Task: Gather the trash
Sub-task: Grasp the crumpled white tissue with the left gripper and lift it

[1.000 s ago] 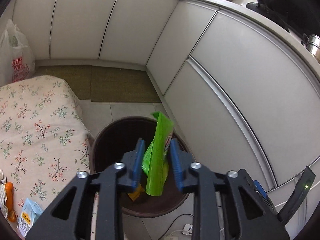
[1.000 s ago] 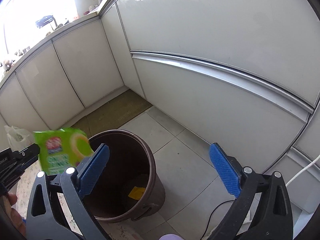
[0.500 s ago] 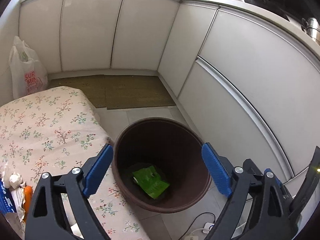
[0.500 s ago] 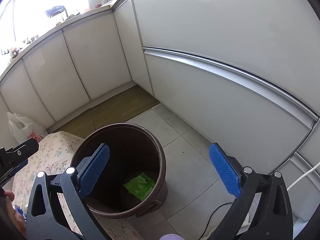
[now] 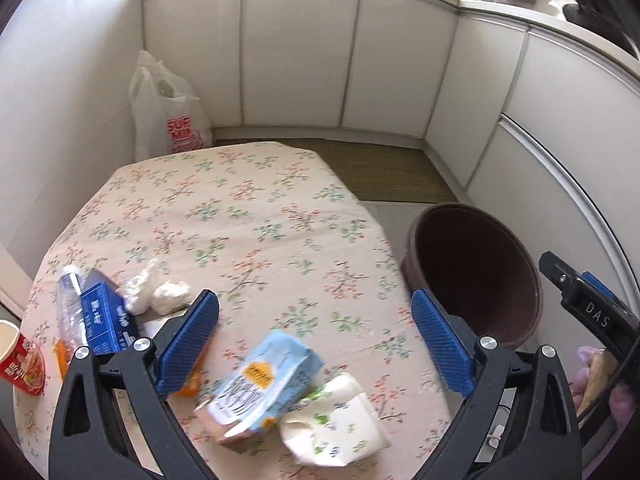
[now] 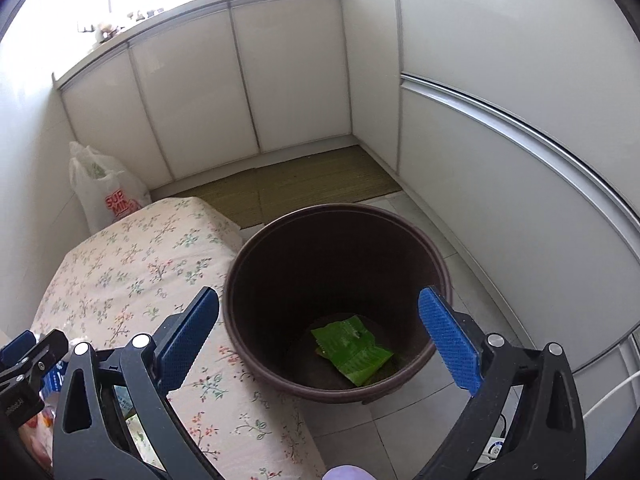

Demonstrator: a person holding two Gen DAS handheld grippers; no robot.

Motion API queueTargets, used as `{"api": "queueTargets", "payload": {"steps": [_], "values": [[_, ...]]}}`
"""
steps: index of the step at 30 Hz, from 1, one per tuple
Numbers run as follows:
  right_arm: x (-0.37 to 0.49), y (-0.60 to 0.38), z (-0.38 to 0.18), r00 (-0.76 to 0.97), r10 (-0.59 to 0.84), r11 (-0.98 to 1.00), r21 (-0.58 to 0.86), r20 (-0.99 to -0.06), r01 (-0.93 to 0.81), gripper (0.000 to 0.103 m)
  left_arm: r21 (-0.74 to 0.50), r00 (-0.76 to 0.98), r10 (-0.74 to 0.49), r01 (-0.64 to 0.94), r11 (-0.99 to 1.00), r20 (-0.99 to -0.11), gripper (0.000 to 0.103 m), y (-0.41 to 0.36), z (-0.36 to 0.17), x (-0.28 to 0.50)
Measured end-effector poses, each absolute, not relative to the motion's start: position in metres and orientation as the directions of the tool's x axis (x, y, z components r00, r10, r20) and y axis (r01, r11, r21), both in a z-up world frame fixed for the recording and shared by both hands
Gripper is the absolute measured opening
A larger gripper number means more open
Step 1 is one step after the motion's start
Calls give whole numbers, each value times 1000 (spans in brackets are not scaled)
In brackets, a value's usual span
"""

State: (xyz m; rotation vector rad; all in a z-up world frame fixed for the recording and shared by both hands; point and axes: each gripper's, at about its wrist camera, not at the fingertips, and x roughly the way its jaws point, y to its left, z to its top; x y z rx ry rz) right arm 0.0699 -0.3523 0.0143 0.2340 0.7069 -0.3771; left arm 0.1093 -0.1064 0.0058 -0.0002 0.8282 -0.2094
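Pale-blue packet (image 5: 269, 384) lies on the flowered table (image 5: 248, 216) just below the left tongs (image 5: 316, 338), long axis slanting up-right; its jaws are opening, empty. Right tongs (image 6: 318, 338), apart and empty, hang over the bin (image 6: 436, 256)

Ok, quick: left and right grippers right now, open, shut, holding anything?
Left gripper: jaws opening wide, nothing between them, above the table.
Right gripper: open, empty, over the bin.

place: home kitchen | cues: white cabinets (image 6: 208, 92), countertop (image 5: 500, 4), floor mat (image 6: 312, 184)
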Motion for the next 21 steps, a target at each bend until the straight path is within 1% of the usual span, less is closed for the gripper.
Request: {"api": "queueTargets", "payload": {"steps": [7,10,12,15,17,18,21], "values": [[98,-288,9,698,-157,965,41,-699,258,96,-109,640,-73,-17,994,-765,94,2,-2,114],[108,-257,0,685,-115,981,28,-719,194,96,-147,607,-63,-90,985,-792,94,45,-7,120],[115,-241,-6,674,-92,988,20,-733,156,96,-217,589,-110,-115,969,-801,94,69,-12,125],[124,-220,-12,665,-77,993,4,-743,120,96,-372,547,-247,-130,919,-800,93,94,-25,138],[127,-213,-14,666,-78,993,3,-742,120,96,-443,516,-324,-124,888,-793,88,95,-33,146],[129,-212,-14,667,-77,992,8,-741,124,96,-474,501,-362,-112,873,-786,87,94,-36,150],[132,-216,-17,656,-71,991,23,-751,134,96,-467,492,-370,-85,880,-788,86,78,-36,162]]}}
